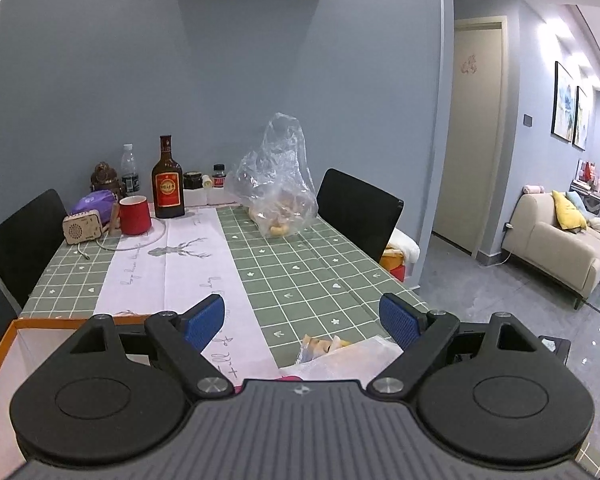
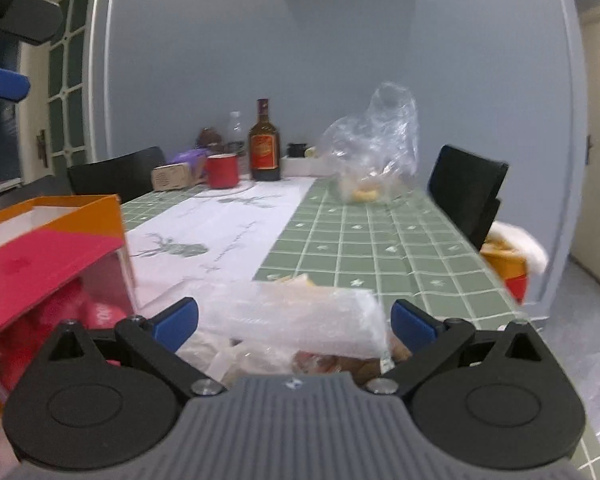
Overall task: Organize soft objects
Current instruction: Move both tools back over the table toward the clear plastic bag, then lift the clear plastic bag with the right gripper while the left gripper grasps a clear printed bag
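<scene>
Left claw (image 1: pixel 302 320): two blue ribbed pads (image 1: pixel 204 322) on black angled links, each link pinned by silver screws. Behind the links sit two black round housings with raised discs and triangular cut-outs. Grey ridged body between them, bearing a small white mark. Right claw (image 2: pixel 294 320): same build, blue pads (image 2: pixel 176 324), black links, grey ridged body.

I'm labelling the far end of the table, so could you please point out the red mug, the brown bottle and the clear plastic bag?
red mug (image 1: pixel 135 216): left wrist view, on its side wall.
brown bottle (image 1: pixel 167 188): left wrist view, on its red label.
clear plastic bag (image 1: pixel 278 176): left wrist view, on its crumpled middle.
</scene>
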